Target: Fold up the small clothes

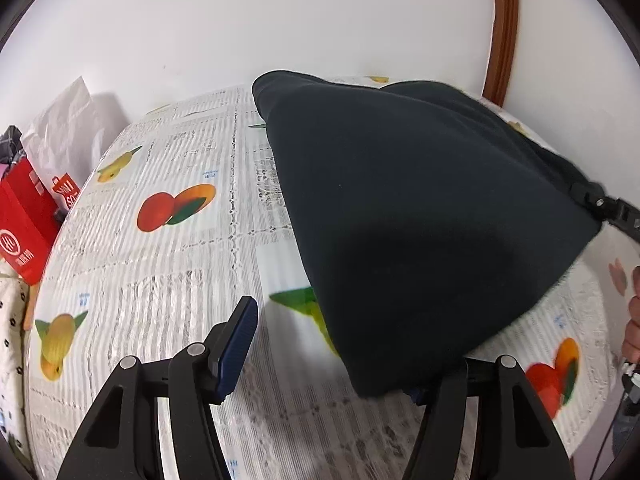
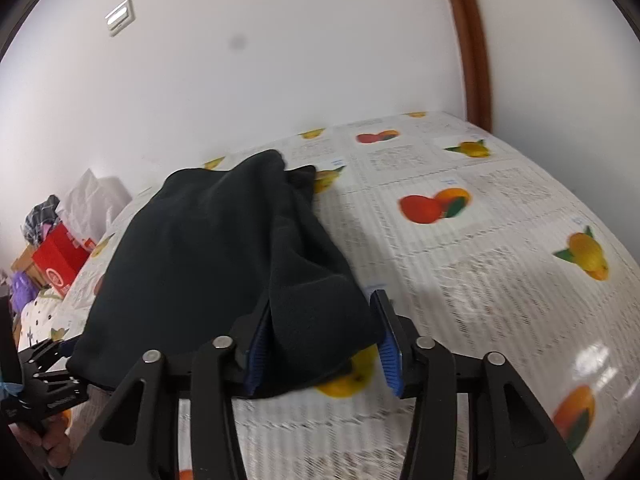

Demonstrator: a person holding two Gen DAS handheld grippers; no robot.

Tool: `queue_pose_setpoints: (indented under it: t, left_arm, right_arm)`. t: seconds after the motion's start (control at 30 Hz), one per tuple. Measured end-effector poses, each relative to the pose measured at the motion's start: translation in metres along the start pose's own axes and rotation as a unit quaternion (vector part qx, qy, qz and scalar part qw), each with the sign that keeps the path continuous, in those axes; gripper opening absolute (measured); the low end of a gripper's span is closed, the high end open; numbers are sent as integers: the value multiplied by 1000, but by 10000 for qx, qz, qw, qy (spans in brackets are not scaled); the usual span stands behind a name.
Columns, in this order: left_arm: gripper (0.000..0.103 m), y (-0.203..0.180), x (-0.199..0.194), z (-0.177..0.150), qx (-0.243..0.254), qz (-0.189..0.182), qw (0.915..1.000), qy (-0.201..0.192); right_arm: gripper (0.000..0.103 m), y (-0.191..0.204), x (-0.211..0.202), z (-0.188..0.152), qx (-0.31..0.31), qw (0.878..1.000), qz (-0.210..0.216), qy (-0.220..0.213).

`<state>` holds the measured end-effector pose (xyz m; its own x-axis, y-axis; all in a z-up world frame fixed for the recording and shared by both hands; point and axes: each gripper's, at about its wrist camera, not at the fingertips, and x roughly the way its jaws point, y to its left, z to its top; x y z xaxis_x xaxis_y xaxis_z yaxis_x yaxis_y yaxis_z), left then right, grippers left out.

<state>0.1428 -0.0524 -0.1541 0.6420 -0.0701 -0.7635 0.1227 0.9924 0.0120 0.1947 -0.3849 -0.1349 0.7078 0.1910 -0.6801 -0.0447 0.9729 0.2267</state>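
A dark, nearly black garment (image 1: 416,208) lies folded on the fruit-print tablecloth (image 1: 168,264). My left gripper (image 1: 332,356) is open; its left finger (image 1: 236,344) is bare and the garment's near corner drapes over its right finger. In the right wrist view the garment (image 2: 200,264) lies to the left, with its near corner between the open jaws of my right gripper (image 2: 324,348). The blue pads (image 2: 390,356) stand apart from the cloth on the right side. The left gripper (image 2: 48,376) shows at the lower left edge of that view.
The tablecloth (image 2: 480,280) covers a table against a white wall. A red box (image 1: 22,220), a white bag (image 1: 68,128) and other clutter sit past the table's left edge. A brown door frame (image 2: 472,40) stands at the far right.
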Motion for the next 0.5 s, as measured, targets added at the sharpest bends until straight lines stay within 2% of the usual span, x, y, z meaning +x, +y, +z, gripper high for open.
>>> queue_pose_setpoints:
  t: [0.03,0.1,0.13,0.17,0.23,0.4,0.5]
  left_arm:
    - [58,0,-3,-2,3,-19,10000,-14]
    - [47,-2,-5,-5,27,-127,9999,-65]
    - [34,-3,-5,-6,42,-265,9996,-71]
    - [23,-5,-6,-7,37,-383,9992,-78]
    - [21,-9,-8,-7,98,-275,9995,-108]
    - [19,3,-6,-1,-15,-74,10000,-48]
    - [18,17,-7,-2,-166,73,9998,-2]
  right_arm:
    - [47,-3,0,-1,27,10000,26,35]
    - [43,-5,3,-4,88,9999,98,85]
    - [31,-5,5,-5,109,9997,177,96]
    - [26,-3,8,-6,130,9994,314,114]
    - [21,3,12,-5,107,9996,248,64]
    - [19,12,28,9,243,9988,383,196]
    - [19,29,38,12,114,9984,487,278]
